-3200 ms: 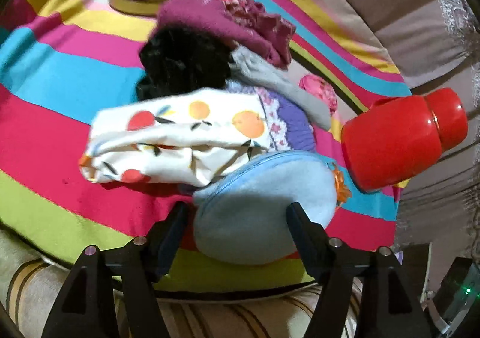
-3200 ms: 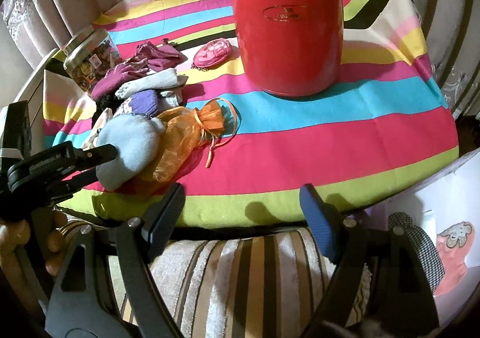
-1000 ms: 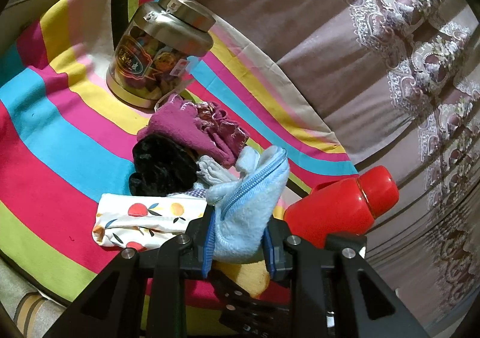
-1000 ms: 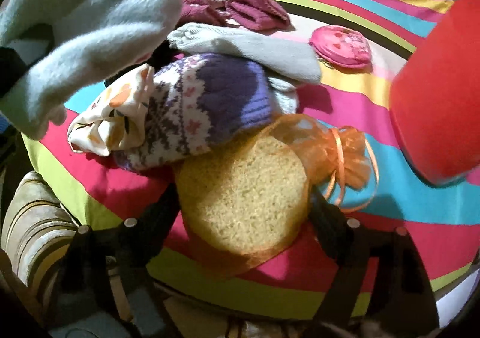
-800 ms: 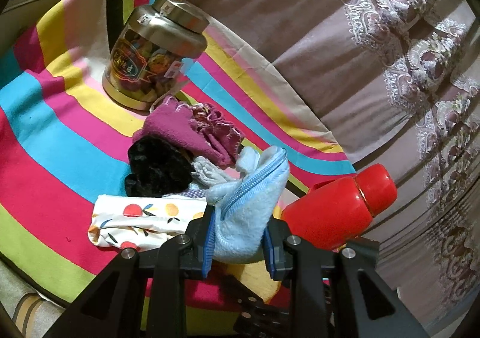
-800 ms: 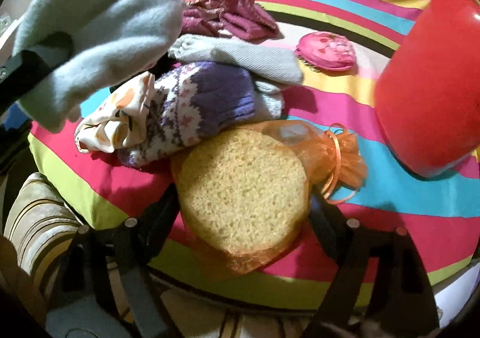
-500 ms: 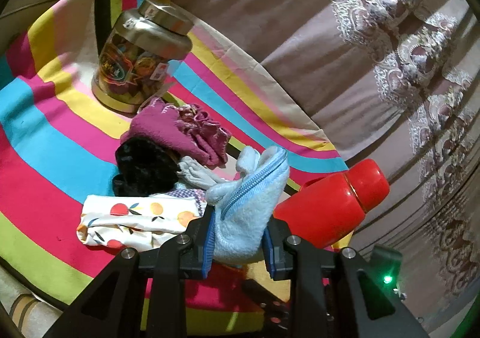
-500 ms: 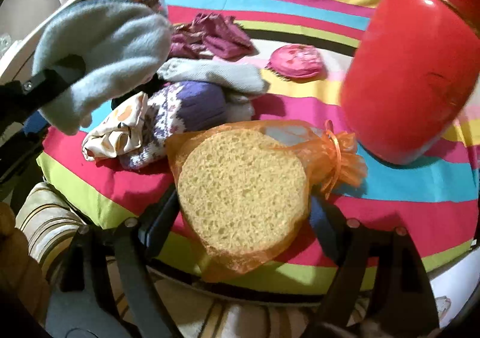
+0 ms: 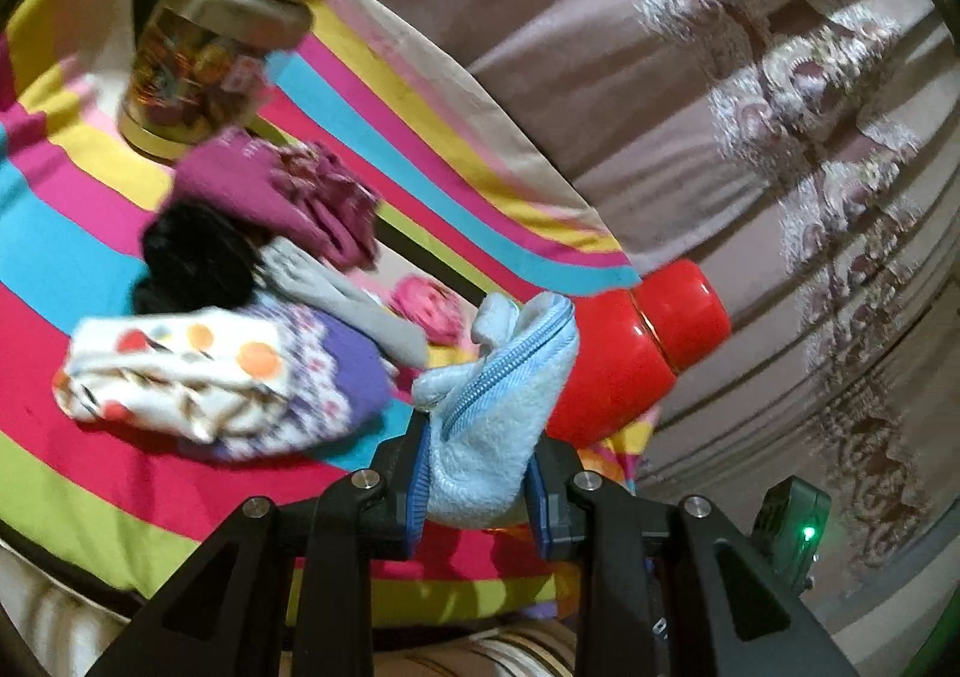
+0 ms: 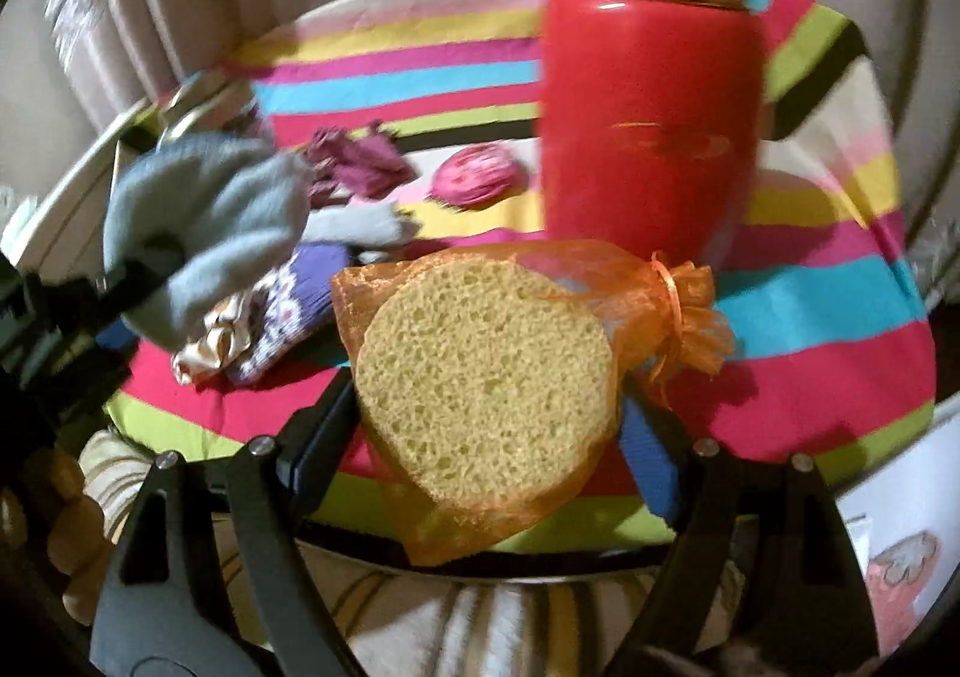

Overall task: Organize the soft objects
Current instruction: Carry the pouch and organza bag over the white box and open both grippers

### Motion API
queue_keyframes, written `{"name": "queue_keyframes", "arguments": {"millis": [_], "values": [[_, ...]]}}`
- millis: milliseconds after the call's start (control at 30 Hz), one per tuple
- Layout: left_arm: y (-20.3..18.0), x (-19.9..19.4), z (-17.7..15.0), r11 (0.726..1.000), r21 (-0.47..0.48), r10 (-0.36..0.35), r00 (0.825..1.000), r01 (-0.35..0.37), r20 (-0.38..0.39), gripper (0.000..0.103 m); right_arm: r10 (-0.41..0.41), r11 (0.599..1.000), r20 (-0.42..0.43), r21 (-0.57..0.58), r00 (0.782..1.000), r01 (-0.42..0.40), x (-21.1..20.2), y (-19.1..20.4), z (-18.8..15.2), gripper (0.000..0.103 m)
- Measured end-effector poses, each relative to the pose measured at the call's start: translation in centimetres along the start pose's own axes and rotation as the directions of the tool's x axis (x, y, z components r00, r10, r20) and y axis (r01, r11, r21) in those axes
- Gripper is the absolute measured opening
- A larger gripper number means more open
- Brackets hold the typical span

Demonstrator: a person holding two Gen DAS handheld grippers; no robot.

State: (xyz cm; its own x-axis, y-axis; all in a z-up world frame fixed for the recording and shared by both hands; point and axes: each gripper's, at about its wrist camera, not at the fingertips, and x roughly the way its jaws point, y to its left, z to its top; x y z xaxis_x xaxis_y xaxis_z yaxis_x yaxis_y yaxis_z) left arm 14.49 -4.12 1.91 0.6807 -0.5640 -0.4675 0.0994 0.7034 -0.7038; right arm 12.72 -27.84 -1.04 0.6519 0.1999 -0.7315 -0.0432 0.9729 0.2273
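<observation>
- The left tongs are closed most of the way, their blue pads pinching a pale blue fleece pouch with a zip; the pouch stands up between the pads, clear of the striped cloth on the bench.
- The right tongs stand wide, one pad on each side of a round yellow sponge wrapped in an orange mesh bag; the sponge fills the gap and is lifted above the cloth.
- A heap of soft things lies on the cloth beyond the left tongs: a fruit-print fabric, a purple knit piece, a grey glove, a black item and a maroon garment.
- A small pink purse rests near the red canister.
- A metal-lidded jar stands behind the heap.
</observation>
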Motion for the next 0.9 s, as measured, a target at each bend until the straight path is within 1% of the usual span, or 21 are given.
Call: {"name": "queue_keyframes", "arguments": {"millis": [133,167,233,333,467,667,833,900], "values": [[-2.5,0.8,-1.4,0.999,0.023,-0.045,0.997,0.047,-0.054,0.028,-0.05,0.997,0.039,0.063,0.998,0.047,-2.0,-3.1,-0.3,0.084],[-3.3,1.2,-2.0,0.998,0.026,-0.059,0.995,0.061,-0.079,0.028,-0.06,0.994,0.048,0.092,0.997,0.055,-2.8,-4.3,-0.5,0.084],[-4.5,1.9,-2.8,0.996,0.03,-0.078,0.99,0.082,-0.118,0.028,-0.079,0.99,0.062,0.121,0.995,0.071,-3.7,-5.7,-0.7,0.084],[-6.8,3.3,-4.4,0.992,0.044,-0.108,0.976,0.118,-0.189,0.028,-0.132,0.98,0.082,0.161,0.988,0.118,-5.8,-8.4,-1.1,0.084],[-9.7,5.0,-6.5,0.985,0.063,-0.136,0.953,0.158,-0.271,0.028,-0.188,0.963,0.092,0.214,0.978,0.165,-7.7,-11.9,-1.7,0.084],[-13.9,7.6,-10.1,0.973,0.096,-0.157,0.91,0.208,-0.383,0.028,-0.257,0.928,0.102,0.302,0.961,0.216,-10.2,-16.6,-2.9,0.084],[-16.7,8.9,-12.3,0.959,0.142,-0.161,0.884,0.245,-0.439,0.029,-0.325,0.892,0.098,0.363,0.941,0.271,-11.9,-19.7,-3.7,0.084],[-17.6,9.6,-13.1,0.953,0.156,-0.161,0.872,0.259,-0.462,0.037,-0.357,0.874,0.1,0.388,0.929,0.294,-12.9,-20.8,-4.0,0.084]]}}
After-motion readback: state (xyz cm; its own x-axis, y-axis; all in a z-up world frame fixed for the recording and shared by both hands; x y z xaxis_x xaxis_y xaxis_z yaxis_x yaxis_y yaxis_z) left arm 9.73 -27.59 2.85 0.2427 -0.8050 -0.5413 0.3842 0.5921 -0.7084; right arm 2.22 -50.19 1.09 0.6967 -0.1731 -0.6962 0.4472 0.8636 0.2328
